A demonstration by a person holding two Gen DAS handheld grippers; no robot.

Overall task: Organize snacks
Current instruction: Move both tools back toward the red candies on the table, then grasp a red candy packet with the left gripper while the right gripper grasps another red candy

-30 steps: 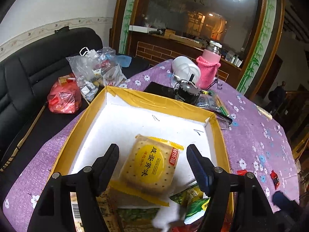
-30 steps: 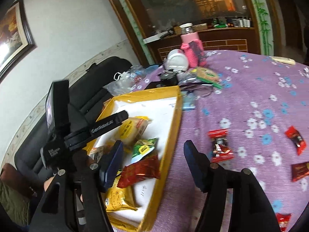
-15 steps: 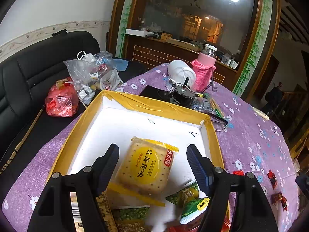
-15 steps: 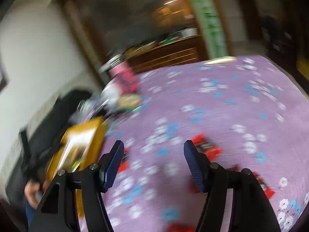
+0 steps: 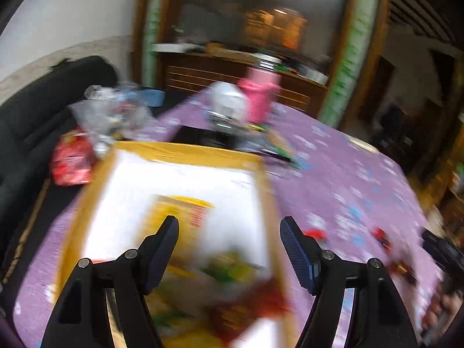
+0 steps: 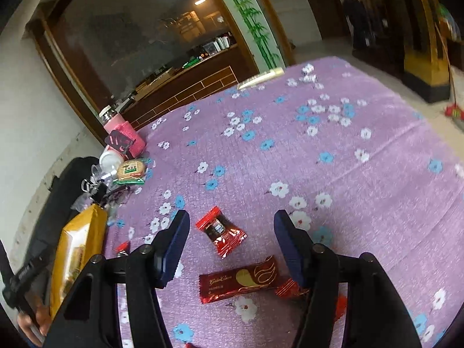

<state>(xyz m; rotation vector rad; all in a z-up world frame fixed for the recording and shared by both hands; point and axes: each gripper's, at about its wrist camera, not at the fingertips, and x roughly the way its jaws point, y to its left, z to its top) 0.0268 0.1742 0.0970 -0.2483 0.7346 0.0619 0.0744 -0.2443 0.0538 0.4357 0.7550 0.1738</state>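
My left gripper (image 5: 229,229) is open and empty above the right part of a yellow box (image 5: 185,150) with a white floor; the view is blurred. In the box lie a yellow cracker pack (image 5: 182,211), a green packet (image 5: 232,266) and a dark red packet (image 5: 255,304). My right gripper (image 6: 232,226) is open and empty over the purple flowered tablecloth (image 6: 333,150). Between its fingers lies a red candy packet (image 6: 221,233). A long dark red bar packet (image 6: 240,282) lies just nearer, with a small red wrapper (image 6: 290,288) beside it. The box side shows at left (image 6: 76,249).
A pink bottle (image 6: 123,133), a white bowl (image 5: 229,101), a round cracker pack (image 6: 132,169) and dark clutter stand at the table's far side. Plastic bags (image 5: 107,119) and a red bag (image 5: 72,159) lie on the black sofa. More red candies (image 5: 316,233) lie right of the box.
The left gripper has swung quickly to the right, off the cracker pack toward the box's right wall. The right gripper has settled low over the red candies on the cloth.
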